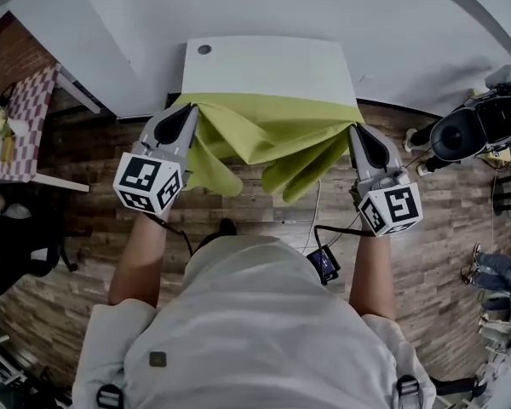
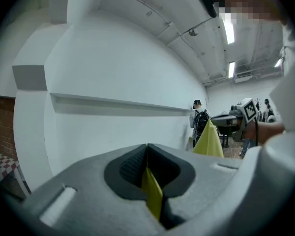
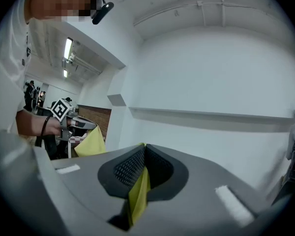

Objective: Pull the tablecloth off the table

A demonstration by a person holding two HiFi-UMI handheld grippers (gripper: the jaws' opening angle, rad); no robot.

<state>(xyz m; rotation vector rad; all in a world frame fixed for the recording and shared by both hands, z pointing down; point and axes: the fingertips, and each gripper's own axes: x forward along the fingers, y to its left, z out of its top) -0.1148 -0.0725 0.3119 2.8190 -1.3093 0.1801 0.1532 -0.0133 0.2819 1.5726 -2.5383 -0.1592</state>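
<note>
**Gripping both near corners, with the cloth mostly off the desk**

The left claw is clamping shut on a thin fold of the cloth, which is running as a yellow-green strip between the dark ribbed pads. The right claw is doing the same, pinching its own corner, with the fabric hanging down out of the closed jaws. Neither claw is showing any gap beyond the cloth's thickness.

From above, the two claws are sitting well apart, one at each end of the near edge of the desk, and the cloth is stretching between them. It is bunching into deep folds there, and its middle is sagging in two loose lobes below the edge, towards the floor but not touching it as far as can be seen.

Judging by this, the task is looking well over halfway. Most of the white desk top is lying bare, including the far part with its round cable hole. Only a strip of cloth along the near edge seems to be resting on the top.

What is remaining, by my reading, is drawing that last strip clear of the edge, so that the whole cloth is hanging free from the two claws.
</note>
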